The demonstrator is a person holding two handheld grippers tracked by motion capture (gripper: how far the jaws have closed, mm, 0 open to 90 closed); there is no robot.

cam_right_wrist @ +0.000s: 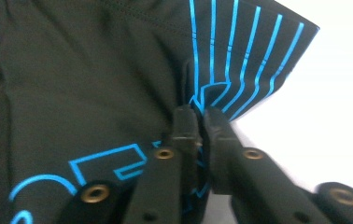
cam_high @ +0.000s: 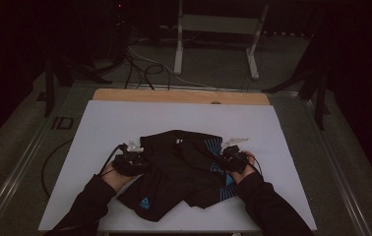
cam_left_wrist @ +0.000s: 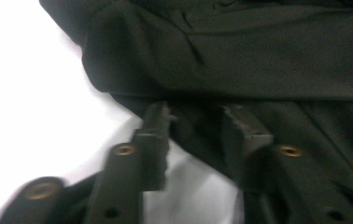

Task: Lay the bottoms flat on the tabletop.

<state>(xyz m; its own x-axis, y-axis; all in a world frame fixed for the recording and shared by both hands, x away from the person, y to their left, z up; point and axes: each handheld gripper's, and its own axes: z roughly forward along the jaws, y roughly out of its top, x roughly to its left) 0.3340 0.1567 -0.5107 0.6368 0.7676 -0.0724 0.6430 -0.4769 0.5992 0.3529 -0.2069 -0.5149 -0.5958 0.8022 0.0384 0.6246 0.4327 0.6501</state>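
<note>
A white-topped bench [cam_high: 125, 128] with a bare wooden strip along its far edge is seen in a dim room. Beyond it a metal frame [cam_high: 218, 29] and loose cables [cam_high: 142, 64] are spread over the floor. A crumpled black garment [cam_high: 179, 172] with blue stripes and a blue logo is laid on the near half of the bench, between both hands. The left hand-held gripper [cam_left_wrist: 195, 119] is set at the garment's left edge, its jaws apart with a fold of cloth between them. The right hand-held gripper [cam_right_wrist: 198, 116] is clamped on the striped right edge, the cloth bunched at its tips.
</note>
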